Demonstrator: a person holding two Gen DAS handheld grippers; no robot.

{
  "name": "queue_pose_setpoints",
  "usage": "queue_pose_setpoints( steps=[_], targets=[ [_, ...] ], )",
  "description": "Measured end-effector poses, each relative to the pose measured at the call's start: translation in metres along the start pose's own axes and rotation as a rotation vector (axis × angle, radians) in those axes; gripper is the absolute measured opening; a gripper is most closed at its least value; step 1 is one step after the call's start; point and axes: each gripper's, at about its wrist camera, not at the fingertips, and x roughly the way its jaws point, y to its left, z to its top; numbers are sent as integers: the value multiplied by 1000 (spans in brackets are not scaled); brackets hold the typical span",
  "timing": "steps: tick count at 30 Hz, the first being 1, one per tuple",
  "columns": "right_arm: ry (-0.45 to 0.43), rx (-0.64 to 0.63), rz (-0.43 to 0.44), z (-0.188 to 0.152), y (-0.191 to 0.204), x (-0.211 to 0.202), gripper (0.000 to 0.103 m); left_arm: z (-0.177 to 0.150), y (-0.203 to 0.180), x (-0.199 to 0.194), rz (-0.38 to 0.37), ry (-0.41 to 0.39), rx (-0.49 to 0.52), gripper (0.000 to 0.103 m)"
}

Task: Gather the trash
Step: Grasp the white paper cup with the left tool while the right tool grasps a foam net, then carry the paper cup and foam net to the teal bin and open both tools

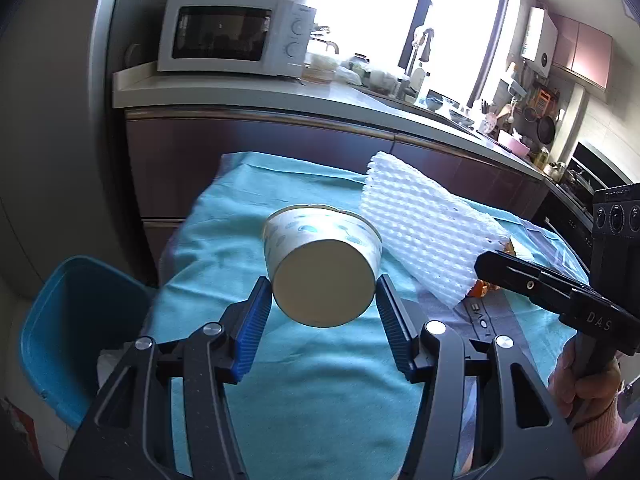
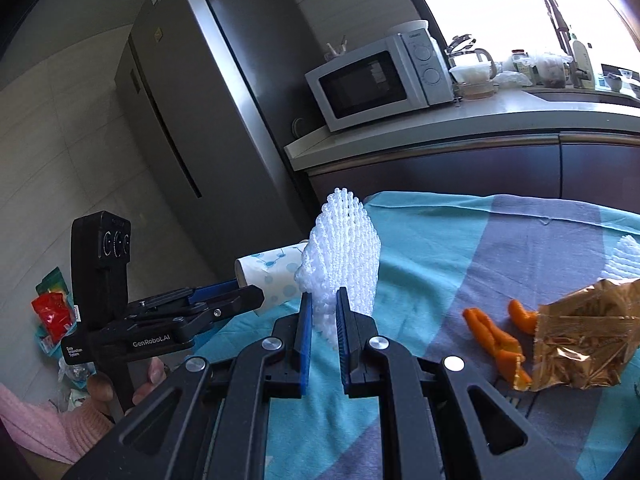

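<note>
A patterned paper cup (image 1: 324, 268) lies on its side in the air above the teal tablecloth (image 1: 304, 380), base toward the camera. My left gripper (image 1: 323, 284) is shut on it, its blue pads pressing both sides of the base. In the right wrist view the same cup (image 2: 272, 276) sticks out of the left gripper (image 2: 250, 292) at the table's left edge. My right gripper (image 2: 324, 308) is shut on a white foam net (image 2: 344, 252), which stands upright above the pads. In the left wrist view that foam net (image 1: 424, 232) slants across the table from the right gripper (image 1: 486, 268).
A blue bin (image 1: 60, 340) stands low beside the table's left side. Orange peels (image 2: 492, 336), a gold snack bag (image 2: 588, 340) and another foam piece (image 2: 628, 256) lie on the cloth. Wrappers (image 2: 52, 312) lie on the floor. Behind are a counter with a microwave (image 1: 236, 34) and a fridge (image 2: 192, 120).
</note>
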Motion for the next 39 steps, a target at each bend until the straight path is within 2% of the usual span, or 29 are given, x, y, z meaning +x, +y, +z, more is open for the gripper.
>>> queue_pose_setpoints(
  steps=[19,31,39],
  targets=[
    [119,-128,193,10,82,72,10,-36,102,-81,189,-65,-152,54],
    [188,-165,276,16,123,116,10,-59,168,-99,288,-50,-250,53],
    [244,-170,289,16,141,149,10,-67,202,-96,342,-27,-282,53]
  ],
)
